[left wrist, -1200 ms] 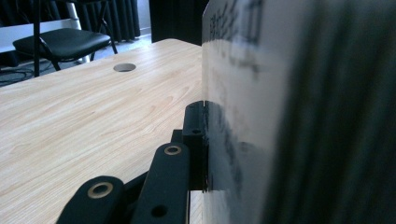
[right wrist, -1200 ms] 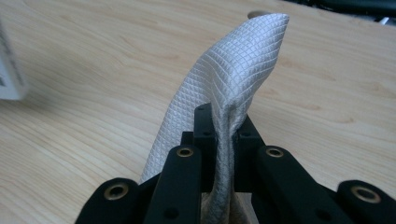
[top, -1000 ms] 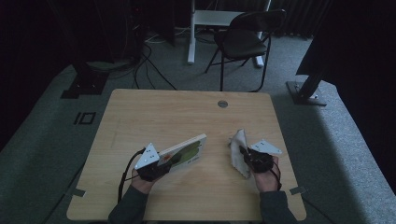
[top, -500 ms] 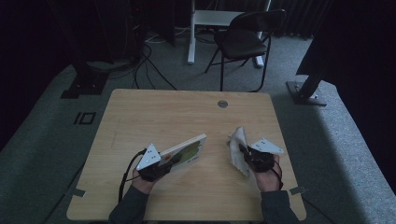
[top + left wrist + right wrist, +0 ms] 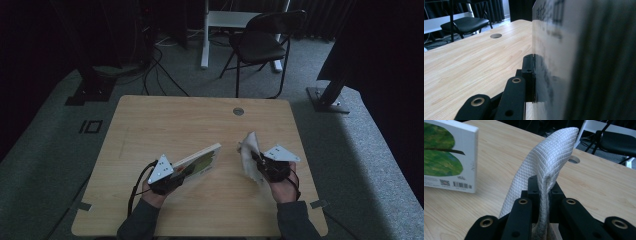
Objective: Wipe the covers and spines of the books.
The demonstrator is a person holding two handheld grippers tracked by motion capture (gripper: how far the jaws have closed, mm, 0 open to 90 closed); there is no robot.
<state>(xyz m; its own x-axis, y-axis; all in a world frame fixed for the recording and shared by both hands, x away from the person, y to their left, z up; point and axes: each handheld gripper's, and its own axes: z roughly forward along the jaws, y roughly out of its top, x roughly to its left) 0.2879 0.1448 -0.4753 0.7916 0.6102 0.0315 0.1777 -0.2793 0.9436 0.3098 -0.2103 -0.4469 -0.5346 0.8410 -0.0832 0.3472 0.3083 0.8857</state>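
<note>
Left gripper (image 5: 187, 169) is clamped on a book (image 5: 200, 161), near its lower corner. In the high view the book stands on edge over the front-left part of the table (image 5: 165, 120), tilted, spine end pointing toward the table's middle, green cover facing the person. In the left gripper view the book (image 5: 574, 62) sits right against the left gripper's (image 5: 534, 75) black jaw, blurred print on the pale face; the other jaw is hidden behind the book.

Right gripper (image 5: 256, 159) is pinching a white cloth (image 5: 249, 155). In the right gripper view the jaws are pressed together on the cloth (image 5: 549, 162), which has a quilted diamond texture, rises between them and folds over at the top, with more hanging below the right gripper (image 5: 541, 192). In the high view the cloth is off the table surface at front-right, near the right hand (image 5: 282, 187).

Book and cloth are apart, with bare wood between them. From the right gripper view the book (image 5: 449, 155) shows a green leaf picture and a barcode at its lower edge.

Round hole (image 5: 238, 111) in the table toward the far edge. A black folding chair (image 5: 260, 45) stands on the floor beyond the table.
</note>
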